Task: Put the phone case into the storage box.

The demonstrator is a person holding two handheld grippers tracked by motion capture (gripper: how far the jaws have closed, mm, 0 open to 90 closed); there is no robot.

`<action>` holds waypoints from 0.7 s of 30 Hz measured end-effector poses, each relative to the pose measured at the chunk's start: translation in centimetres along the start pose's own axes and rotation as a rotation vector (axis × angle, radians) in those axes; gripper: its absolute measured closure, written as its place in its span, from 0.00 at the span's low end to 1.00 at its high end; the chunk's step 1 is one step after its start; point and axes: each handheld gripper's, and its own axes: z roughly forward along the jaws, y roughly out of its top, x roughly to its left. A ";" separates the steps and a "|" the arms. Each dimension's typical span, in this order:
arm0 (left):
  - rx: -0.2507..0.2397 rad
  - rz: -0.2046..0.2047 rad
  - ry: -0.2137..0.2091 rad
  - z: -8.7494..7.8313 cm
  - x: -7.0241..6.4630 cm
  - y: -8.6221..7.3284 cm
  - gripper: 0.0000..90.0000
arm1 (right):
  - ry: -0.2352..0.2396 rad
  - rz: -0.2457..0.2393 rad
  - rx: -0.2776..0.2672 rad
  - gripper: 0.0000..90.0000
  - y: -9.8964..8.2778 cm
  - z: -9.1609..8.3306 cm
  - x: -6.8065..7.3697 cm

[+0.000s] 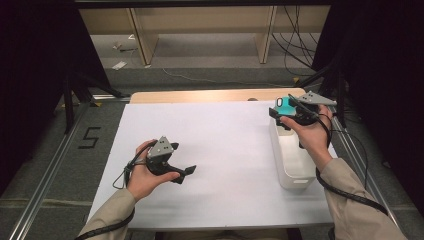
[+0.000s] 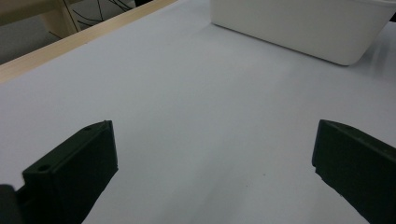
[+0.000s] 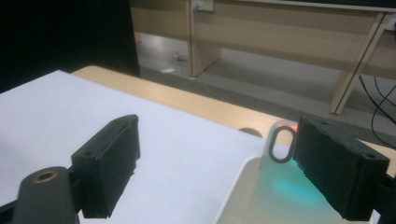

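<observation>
High view shows the right tool (image 1: 286, 116) held over the far end of a white rectangular plastic bin (image 1: 292, 175) that stands at the right side of the white-covered tabletop (image 1: 220, 150). A teal object (image 1: 285, 104), flat with a translucent loop at its top, stands just by the tool. Right gripper view shows that looped piece (image 3: 280, 145) standing upright against the inner face of one jaw, above the bin's far rim (image 3: 233, 189); the other jaw stands well apart from it, so the tool gapes wide and I cannot tell whether it grips anything. Near the front left of the tabletop, the left tool (image 1: 186, 173) hangs low over bare white cover, jaws spread wide, with the bin (image 2: 303, 28) ahead of it.
</observation>
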 end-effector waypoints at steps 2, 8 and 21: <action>0.001 0.000 -0.001 0.0 0.0 0.0 0.00 | 0.013 -0.012 0.005 0.18 -0.1 -0.4 0.3; 0.000 0.001 0.003 0.0 0.0 0.0 0.00 | 0.062 -0.013 0.014 0.19 -0.6 -1.5 1.0; 0.000 0.001 0.005 0.0 0.0 0.0 0.00 | 0.149 -0.029 0.031 0.19 -1.7 -3.5 2.4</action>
